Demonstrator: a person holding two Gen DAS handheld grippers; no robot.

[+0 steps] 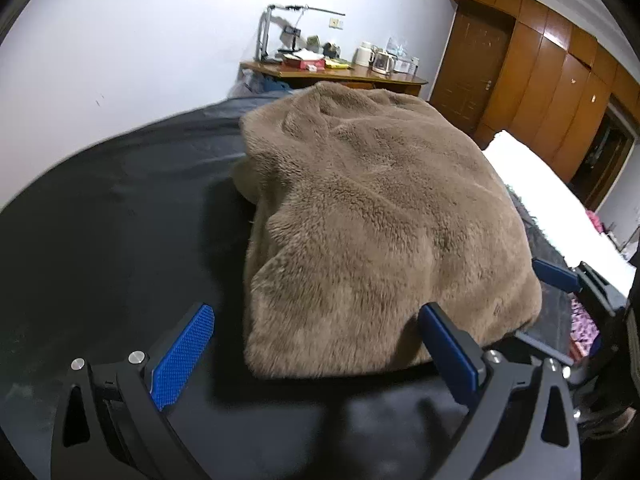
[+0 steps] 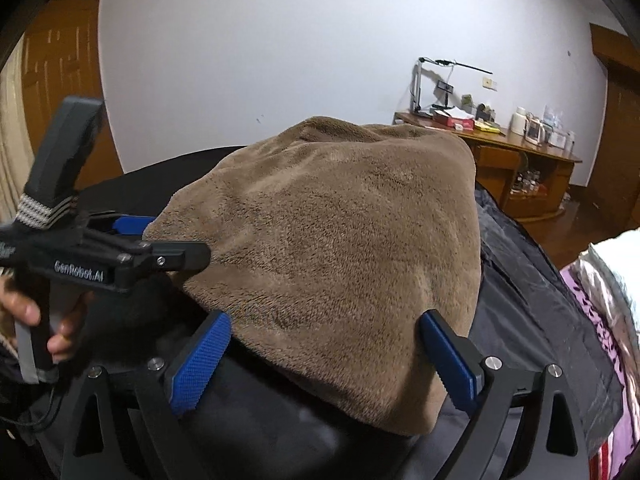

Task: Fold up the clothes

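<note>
Left wrist view: brown fleece garment (image 1: 372, 220) bunched mid dark bedsheet (image 1: 120, 208), likely for folding. Left gripper (image 1: 316, 340) spread wide, near hem between blue pads (image 1: 182, 356), nothing pinched.

Right wrist view: right gripper (image 2: 324, 354) spread wide, straddling garment's near edge, not clamped; contact unclear.

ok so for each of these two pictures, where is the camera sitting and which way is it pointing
Left wrist: on the left gripper, angled down at the brown fleece garment on a dark cover; its own open fingers show, plus the right gripper.
Right wrist: on the right gripper, angled down at the garment's near edge; open fingers, left gripper, hand.
Shared: garment, wooden desk, white wall.
</note>
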